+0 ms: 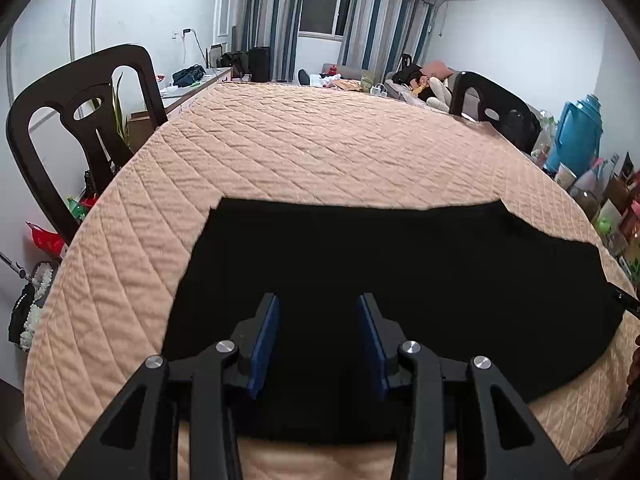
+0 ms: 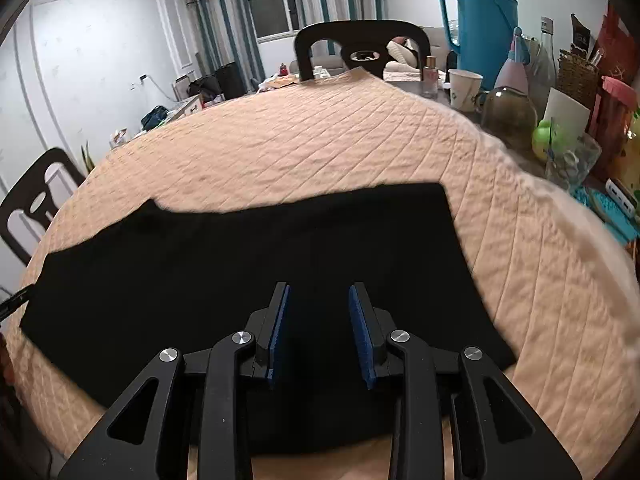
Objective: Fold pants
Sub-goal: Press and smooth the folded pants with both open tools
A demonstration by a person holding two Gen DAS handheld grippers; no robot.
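Observation:
Black pants (image 1: 380,264) lie flat across the near part of a peach quilted table cover (image 1: 320,148); they also show in the right wrist view (image 2: 248,256). My left gripper (image 1: 319,304) is open and empty, hovering over the left part of the pants. My right gripper (image 2: 319,294) is open and empty over the right part of the pants. A tip of the other gripper shows at the right edge of the left view (image 1: 628,300) and at the left edge of the right view (image 2: 14,300).
Dark chairs stand at the left (image 1: 80,120) and far side (image 2: 360,48) of the table. A blue thermos (image 2: 480,28), a cup (image 2: 464,88), glass jars and bottles (image 2: 508,116) crowd the table's right edge. Peach cover (image 2: 320,140) stretches beyond the pants.

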